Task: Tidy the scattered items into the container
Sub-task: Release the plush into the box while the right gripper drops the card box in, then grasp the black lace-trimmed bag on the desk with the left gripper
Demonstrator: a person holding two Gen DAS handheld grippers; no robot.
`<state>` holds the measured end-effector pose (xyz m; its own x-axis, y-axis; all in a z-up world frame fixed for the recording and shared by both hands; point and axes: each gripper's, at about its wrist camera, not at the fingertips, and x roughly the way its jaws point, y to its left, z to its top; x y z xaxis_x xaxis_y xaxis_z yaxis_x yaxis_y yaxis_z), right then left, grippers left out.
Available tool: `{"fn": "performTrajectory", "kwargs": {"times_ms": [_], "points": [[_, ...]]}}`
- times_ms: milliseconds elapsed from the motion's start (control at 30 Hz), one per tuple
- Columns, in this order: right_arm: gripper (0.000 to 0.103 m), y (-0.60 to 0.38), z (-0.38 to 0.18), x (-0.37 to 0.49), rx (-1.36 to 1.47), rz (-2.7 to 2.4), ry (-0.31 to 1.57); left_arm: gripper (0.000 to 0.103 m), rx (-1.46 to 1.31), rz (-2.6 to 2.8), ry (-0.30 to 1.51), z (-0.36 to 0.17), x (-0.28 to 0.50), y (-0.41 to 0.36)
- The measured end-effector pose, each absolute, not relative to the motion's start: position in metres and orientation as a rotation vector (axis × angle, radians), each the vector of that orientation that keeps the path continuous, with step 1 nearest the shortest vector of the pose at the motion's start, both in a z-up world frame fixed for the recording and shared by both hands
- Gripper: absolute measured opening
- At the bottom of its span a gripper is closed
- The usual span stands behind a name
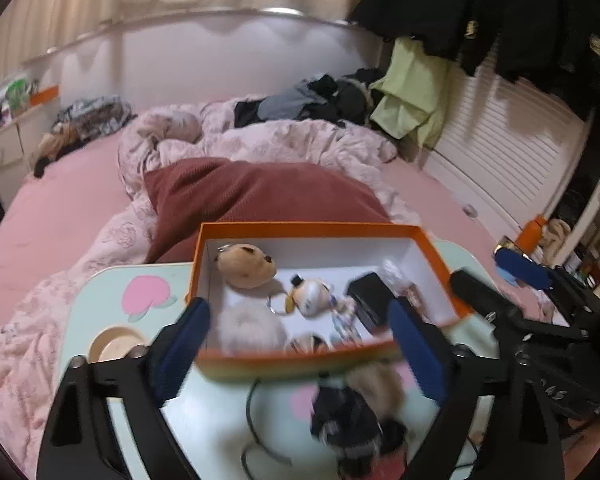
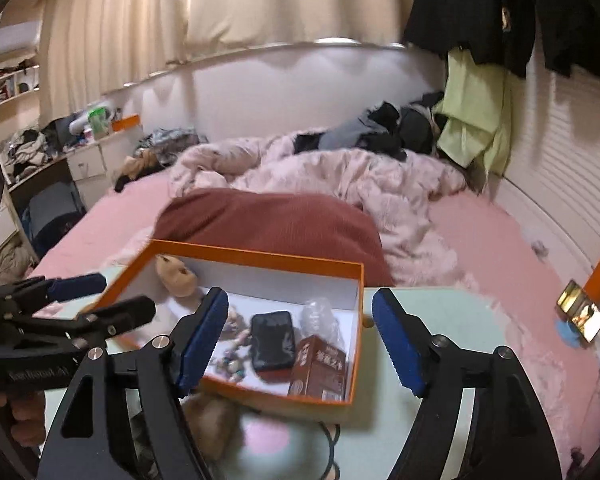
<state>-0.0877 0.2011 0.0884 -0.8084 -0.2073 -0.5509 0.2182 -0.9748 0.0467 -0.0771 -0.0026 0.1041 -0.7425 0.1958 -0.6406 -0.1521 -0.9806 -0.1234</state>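
Here, both pairs of tongs hang above a pale mint-green tabletop (image 1: 100,300) set on a pink-sheeted bed (image 1: 60,200). The left tongs (image 1: 300,344) stand spread wide, blue pads well apart, with nothing pinched between them; they frame the near wall of an orange cardboard box with a white inside (image 1: 320,229). The right tongs (image 2: 300,340) are likewise spread and empty, hovering over the box's near right corner.

Inside the box lie a tan plush bear head with a key ring (image 1: 246,266) in the far left corner, a small white round figure with a black top hat (image 1: 310,294) near the middle, a black rectangular pouch (image 2: 273,340), a brown printed carton (image 2: 320,368) against the near right wall, a crumpled clear plastic wrapper (image 2: 320,314) behind it, and a string of coloured beads (image 2: 232,364), blurred.

Outside the box, on the tabletop just before its near wall, rests a fluffy beige-and-black plush toy (image 1: 356,412), blurred, beside a thin dark cord (image 1: 252,412). A round beige cup holder (image 1: 116,344) sits in the tabletop at the left. A dark red knitted pillow (image 1: 260,196) lies behind the box.
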Motion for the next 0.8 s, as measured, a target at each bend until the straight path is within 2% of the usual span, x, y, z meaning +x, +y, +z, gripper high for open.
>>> {"fn": "performTrajectory", "kwargs": {"times_ms": [100,200,367,467,533,600,800], "points": [[0.081,0.201,0.082,-0.062,0.919,-2.768,0.096,0.096,-1.030,2.737,-0.035,0.093,-0.039,0.002],[0.081,0.203,0.054,-0.043,1.058,-2.737,0.164,0.096,-1.130,2.684,-0.072,0.063,-0.017,0.002],[0.081,0.218,0.015,-0.025,1.252,-2.656,0.049,0.095,-1.281,2.660,-0.159,0.012,0.003,-0.003],[0.081,0.223,0.001,-0.024,1.302,-2.660,0.024,0.098,-1.247,2.742,-0.023,0.002,0.011,0.002],[0.086,0.224,-0.006,-0.021,1.313,-2.714,0.062,0.103,-1.238,2.766,0.085,-0.005,0.013,0.011],[0.101,0.226,-0.010,-0.017,1.306,-2.775,0.056,0.103,-1.225,2.754,0.090,-0.006,0.014,0.013],[0.103,0.224,-0.004,-0.012,1.308,-2.783,0.057,0.103,-1.222,2.752,0.088,-0.007,0.011,0.013]]}}
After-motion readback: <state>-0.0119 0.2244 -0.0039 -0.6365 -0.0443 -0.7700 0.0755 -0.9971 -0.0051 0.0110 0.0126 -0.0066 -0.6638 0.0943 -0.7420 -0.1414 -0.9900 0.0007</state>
